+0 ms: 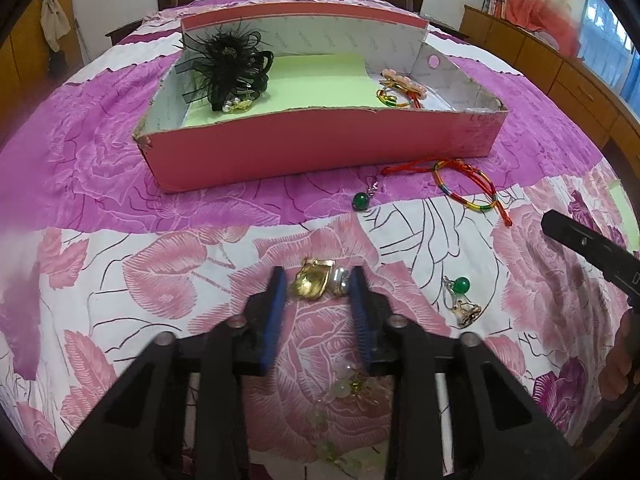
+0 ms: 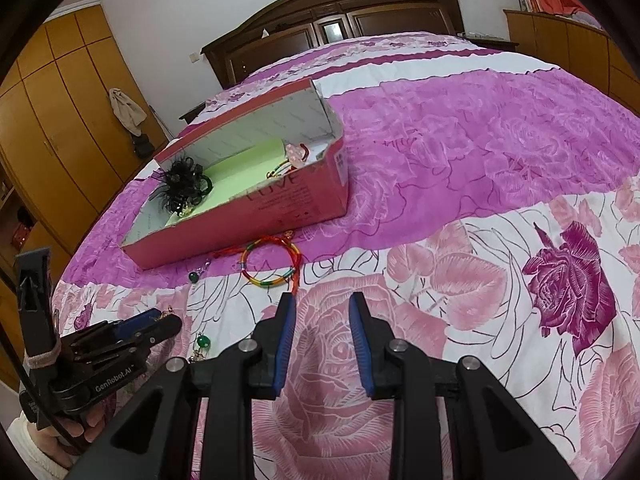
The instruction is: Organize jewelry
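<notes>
I have the left tongs (image 1: 318, 286) spread open around a crumpled gold-coloured metal brooch (image 1: 314, 284), straddling it but not yet closed on it, on the flowered pink bedspread (image 1: 160, 264) in front of the shallow pink cardboard box (image 1: 320, 148). My right tongs (image 2: 322, 312) hang open and empty, also in front of the box. Inside the box already lie a black feathered hair clip (image 1: 228, 64) and some bracelets (image 1: 400, 90). Left outside, near its front wall: a rainbow cord bracelet (image 1: 466, 186) and a green bead charm (image 1: 360, 201); nearer me, a green bead earring (image 1: 462, 285). I judge it roughly half done.
</notes>
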Motion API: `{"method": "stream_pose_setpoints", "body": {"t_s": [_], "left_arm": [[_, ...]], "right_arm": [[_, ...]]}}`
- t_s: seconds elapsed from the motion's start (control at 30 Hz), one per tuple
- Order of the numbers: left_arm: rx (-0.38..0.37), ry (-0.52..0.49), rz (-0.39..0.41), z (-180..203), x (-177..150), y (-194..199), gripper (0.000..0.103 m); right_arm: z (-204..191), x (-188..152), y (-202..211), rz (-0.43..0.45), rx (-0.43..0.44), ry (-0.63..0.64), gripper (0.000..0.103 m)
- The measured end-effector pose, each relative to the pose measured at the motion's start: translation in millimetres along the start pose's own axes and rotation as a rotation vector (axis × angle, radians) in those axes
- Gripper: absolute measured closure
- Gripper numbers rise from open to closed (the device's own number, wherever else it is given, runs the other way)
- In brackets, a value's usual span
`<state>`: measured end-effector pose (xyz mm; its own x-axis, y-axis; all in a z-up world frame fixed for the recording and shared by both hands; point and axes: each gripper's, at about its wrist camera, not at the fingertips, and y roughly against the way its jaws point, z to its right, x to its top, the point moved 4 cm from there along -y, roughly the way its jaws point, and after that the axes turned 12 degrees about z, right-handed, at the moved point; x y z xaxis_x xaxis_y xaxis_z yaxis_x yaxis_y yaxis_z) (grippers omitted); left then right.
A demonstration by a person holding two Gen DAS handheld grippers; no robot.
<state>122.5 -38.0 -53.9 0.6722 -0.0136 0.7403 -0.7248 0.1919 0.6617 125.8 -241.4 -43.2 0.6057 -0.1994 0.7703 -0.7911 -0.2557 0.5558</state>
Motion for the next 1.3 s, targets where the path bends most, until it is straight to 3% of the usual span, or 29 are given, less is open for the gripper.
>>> {"method": "stream_pose_setpoints", "body": {"t_s": [0.27,0.6,1.07,1.13,1.2,1.3], "left_arm": [[-0.018,0.05,0.018,-8,4,5,0.089],[0.015,0.07,0.072,-25,14,20,0.089],[0.049,0.12,0.082,-46,12,26,0.089],[0.051,0.119,0.086,-46,12,27,0.089],[0.054,0.114,0.091,-45,12,30,0.089],[0.057,0.106,0.1,-43,13,33,0.089]], "right_arm": [[-3,1,-5,-0.01,-0.003,0.01,0.073],[-22,9,-27,-0.018,0.005,0.061,0.071],[-34,4,-65,-0.053,-0.038,0.125,0.071],[-33,4,-65,-0.051,-0.046,0.127,0.075],[-30,4,-64,-0.051,-0.051,0.121,0.09],[-27,5,-60,-0.043,-0.05,0.106,0.095]]}}
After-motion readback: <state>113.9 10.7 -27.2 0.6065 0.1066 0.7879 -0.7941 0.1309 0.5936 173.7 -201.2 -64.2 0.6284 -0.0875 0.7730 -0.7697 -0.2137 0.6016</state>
